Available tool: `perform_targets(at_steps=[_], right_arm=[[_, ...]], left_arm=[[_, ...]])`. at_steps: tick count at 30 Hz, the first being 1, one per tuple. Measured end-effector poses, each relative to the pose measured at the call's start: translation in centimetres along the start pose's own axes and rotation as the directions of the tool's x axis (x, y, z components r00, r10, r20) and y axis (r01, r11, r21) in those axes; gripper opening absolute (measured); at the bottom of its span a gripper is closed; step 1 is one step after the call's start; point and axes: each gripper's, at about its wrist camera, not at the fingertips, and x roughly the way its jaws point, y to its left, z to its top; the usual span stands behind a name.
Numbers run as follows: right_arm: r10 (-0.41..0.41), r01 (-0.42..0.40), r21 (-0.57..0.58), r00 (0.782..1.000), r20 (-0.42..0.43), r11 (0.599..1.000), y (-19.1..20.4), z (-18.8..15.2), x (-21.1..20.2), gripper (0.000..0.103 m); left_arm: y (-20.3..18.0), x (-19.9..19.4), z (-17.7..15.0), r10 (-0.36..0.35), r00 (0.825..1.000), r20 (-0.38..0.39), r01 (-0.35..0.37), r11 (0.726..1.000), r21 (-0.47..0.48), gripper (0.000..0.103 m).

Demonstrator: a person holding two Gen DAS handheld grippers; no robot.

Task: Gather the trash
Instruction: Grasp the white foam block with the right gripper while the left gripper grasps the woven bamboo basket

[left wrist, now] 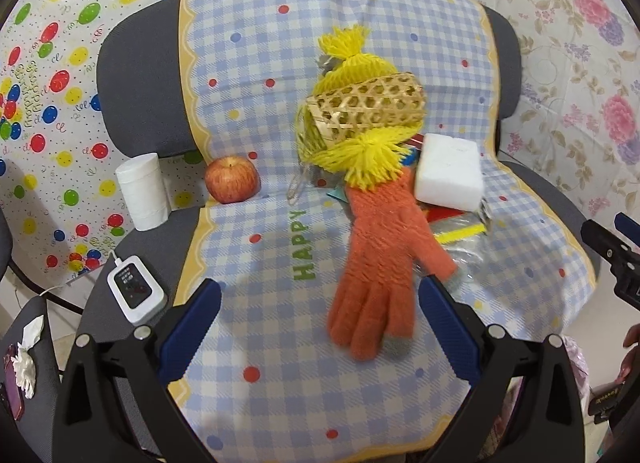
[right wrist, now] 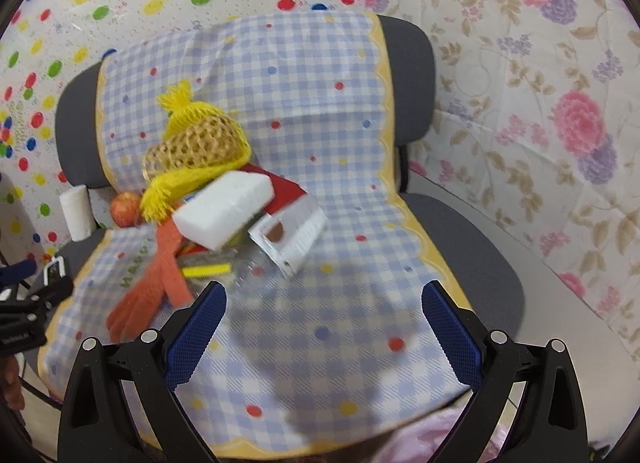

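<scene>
Left gripper [left wrist: 320, 303] jaws apart, empty, above orange glove [left wrist: 376, 263]. Right gripper [right wrist: 324, 303] jaws apart, empty, near white foam block [right wrist: 224, 211] on checkered cloth [right wrist: 320, 343].

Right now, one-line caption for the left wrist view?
Open left gripper hovers above an orange glove on a checkered chair cover.
</scene>
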Motion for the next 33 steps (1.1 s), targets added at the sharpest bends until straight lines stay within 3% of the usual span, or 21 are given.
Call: perform_targets(at_steps=[5, 7, 13, 17, 19, 23, 25, 28, 33], right_arm=[[0.067, -0.068, -0.031, 0.997, -0.037, 0.997, 1.9, 1.0, 2.7, 0.097], [0.081, -0.084, -0.06, 0.995, -0.052, 0.995, 3.0, 1.4, 3.6, 0.097], [0.112, -0.117, -0.114, 0.993, -0.047, 0.987, 5.7, 2.1, 6.3, 0.092], [0.129, -0.136, -0.149, 0.99, -0.054, 0.979, 6.9, 2.3, 8.2, 0.089], [0.132, -0.14, -0.165, 0.99, -0.057, 0.976, 7.4, 2.4, 8.9, 0.068], [0.141, -0.15, -0.164, 0.988, -0.069, 0.975, 7.7, 2.4, 10.0, 0.066], [0.157, -0.166, -0.16, 0.986, -0.063, 0.973, 7.7, 2.4, 9.9, 0.039], [0.192, -0.194, -0.142, 0.981, -0.026, 0.971, 7.0, 2.6, 8.5, 0.034], [0.166, -0.161, -0.104, 0.985, 0.045, 0.981, 4.5, 3.9, 5.4, 0.032]], left_arm=[[0.0, 0.3, 1.2, 0.098, 0.991, 0.095, -0.1, 0.995, 0.024, 0.096], [0.1, 0.8, 1.7, 0.117, 0.989, 0.091, -0.121, 0.992, 0.041, 0.096], [1.2, 4.0, 2.5, 0.033, 0.999, -0.014, -0.033, 0.999, 0.026, 0.096], [2.0, 5.3, 2.4, 0.028, 0.999, -0.035, -0.028, 1.0, -0.002, 0.096], [2.1, 5.6, 2.3, 0.039, 0.998, -0.039, -0.039, 0.999, 0.003, 0.096], [2.6, 6.0, 2.6, -0.003, 0.999, -0.051, 0.003, 1.0, -0.008, 0.096], [2.6, 5.9, 2.8, -0.022, 0.999, -0.043, 0.021, 1.0, -0.013, 0.096], [2.2, 5.3, 3.2, -0.032, 0.999, -0.01, 0.032, 0.999, 0.003, 0.096], [2.0, 5.0, 4.8, -0.046, 0.998, 0.039, 0.045, 0.999, 0.004, 0.096]])
